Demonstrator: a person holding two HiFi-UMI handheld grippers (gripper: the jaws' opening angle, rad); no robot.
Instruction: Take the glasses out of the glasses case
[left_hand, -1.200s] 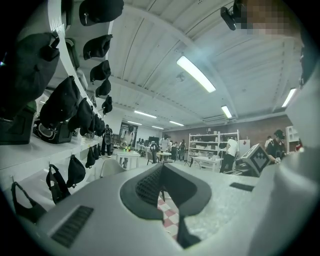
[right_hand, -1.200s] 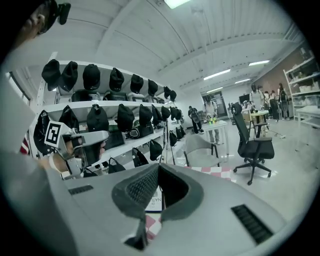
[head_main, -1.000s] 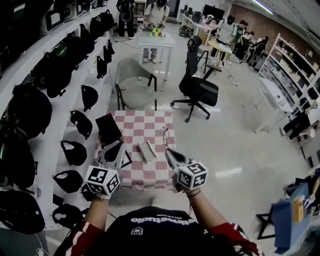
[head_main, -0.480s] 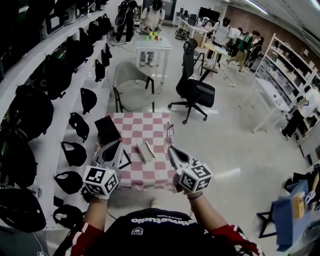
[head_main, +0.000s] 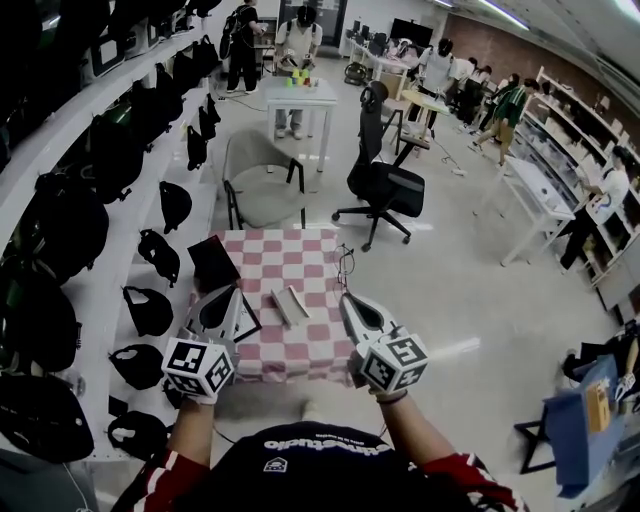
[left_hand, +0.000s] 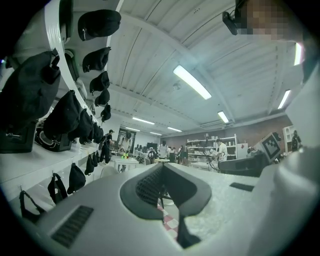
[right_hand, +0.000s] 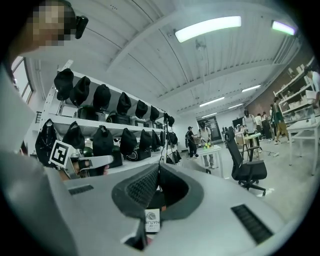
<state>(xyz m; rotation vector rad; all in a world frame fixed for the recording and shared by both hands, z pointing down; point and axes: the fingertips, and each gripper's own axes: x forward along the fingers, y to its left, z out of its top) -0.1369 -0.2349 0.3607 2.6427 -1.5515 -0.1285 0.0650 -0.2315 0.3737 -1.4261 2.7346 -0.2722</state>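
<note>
- Checked table: bare cloth toward 6 o'clock looks the safest spot to lay the glasses down.
- Black glasses case: at the table's 10 o'clock, lid up, well apart from the glasses.
- Left gripper: at 8 o'clock, jaws pressed together, nothing seen between them. Best kept idle.
- Right gripper: at 4 o'clock, jaws pinching what looks like a thin frame part.
- Glasses: at the 3 o'clock edge, above the jaw tips. Carry level and don't twist; that slim hold could slip.
</note>
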